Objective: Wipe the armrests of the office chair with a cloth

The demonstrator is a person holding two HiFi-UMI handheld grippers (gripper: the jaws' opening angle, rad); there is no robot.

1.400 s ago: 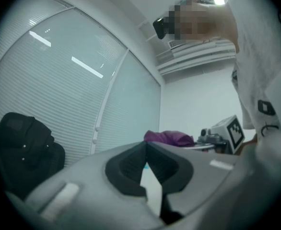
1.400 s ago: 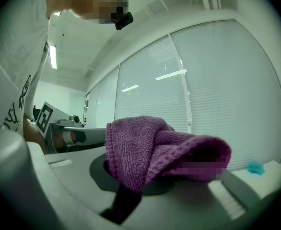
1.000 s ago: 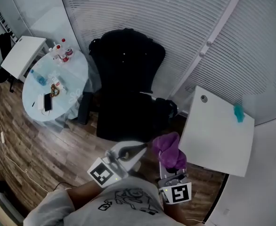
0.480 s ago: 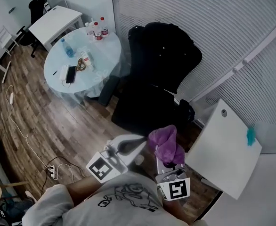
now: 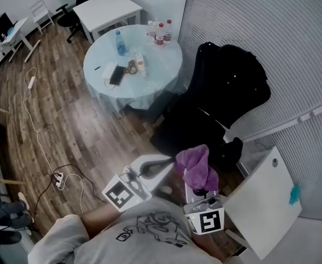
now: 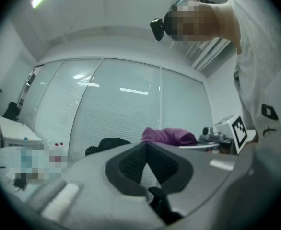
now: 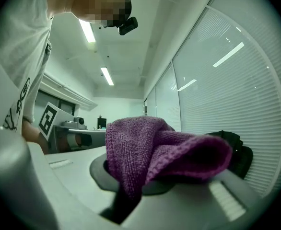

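Observation:
A black office chair (image 5: 216, 109) stands by the blinds, ahead of me and slightly right; its back also peeks up in the left gripper view (image 6: 107, 145). My right gripper (image 5: 196, 183) is shut on a purple cloth (image 5: 196, 166), which bunches over its jaws and fills the right gripper view (image 7: 164, 152). My left gripper (image 5: 158, 166) is held beside it, jaws shut with nothing between them (image 6: 146, 150). Both grippers hover close to my body, short of the chair. The armrests are hard to pick out against the black seat.
A round glass table (image 5: 133, 65) with bottles, a phone and small items stands left of the chair. A white table (image 5: 262, 202) is at my right, another white desk (image 5: 106, 10) further back. Cables and a power strip (image 5: 56, 177) lie on the wood floor.
The head view has swung left: chair and round table slid rightward and the floor with cables came into sight. Both grippers stayed near my body, the cloth still held.

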